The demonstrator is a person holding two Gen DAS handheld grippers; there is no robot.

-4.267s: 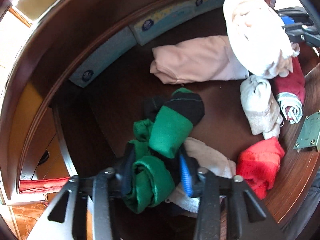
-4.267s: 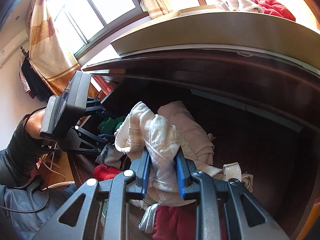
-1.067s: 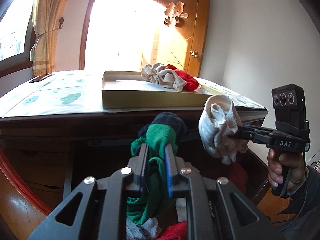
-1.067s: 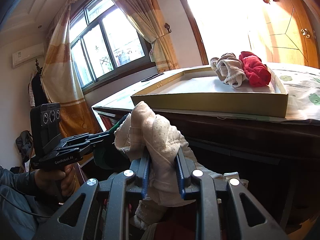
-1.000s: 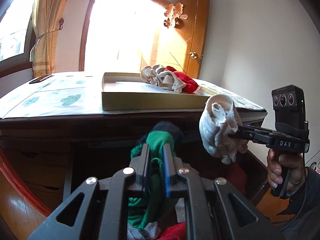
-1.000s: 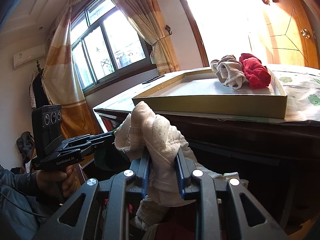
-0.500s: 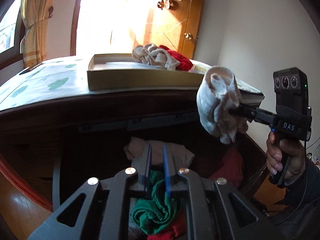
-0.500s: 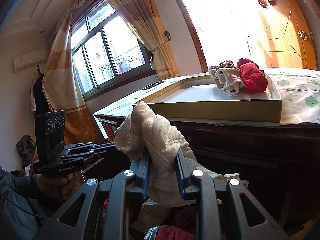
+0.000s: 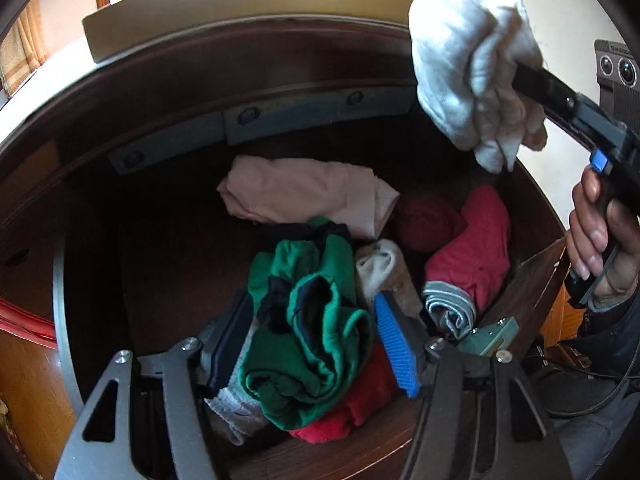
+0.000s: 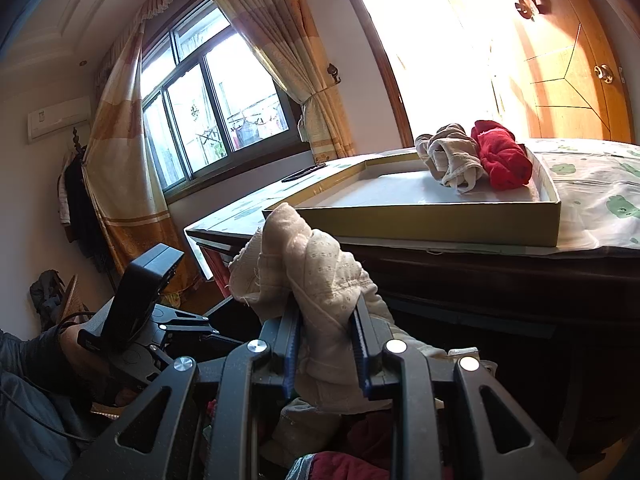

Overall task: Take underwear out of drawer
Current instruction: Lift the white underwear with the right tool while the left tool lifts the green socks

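My left gripper (image 9: 316, 340) is open, its blue pads on either side of the green and black underwear (image 9: 308, 328), which lies in the open dark wood drawer (image 9: 96, 264). My right gripper (image 10: 325, 354) is shut on a cream underwear bundle (image 10: 308, 276) and holds it above the drawer; the bundle also shows in the left wrist view (image 9: 468, 56). Pink folded underwear (image 9: 304, 192), a beige roll (image 9: 380, 272) and red pieces (image 9: 472, 248) lie in the drawer.
A shallow cardboard box (image 10: 432, 220) sits on the cabinet top with beige underwear (image 10: 448, 160) and red underwear (image 10: 500, 156) in it. A metal lock plate (image 9: 492, 332) sits on the drawer's front edge. The window and door are behind.
My left gripper has dropped back into the drawer and opened; the green underwear slipped out of it and lies between the pads. The right gripper still holds the cream bundle up.
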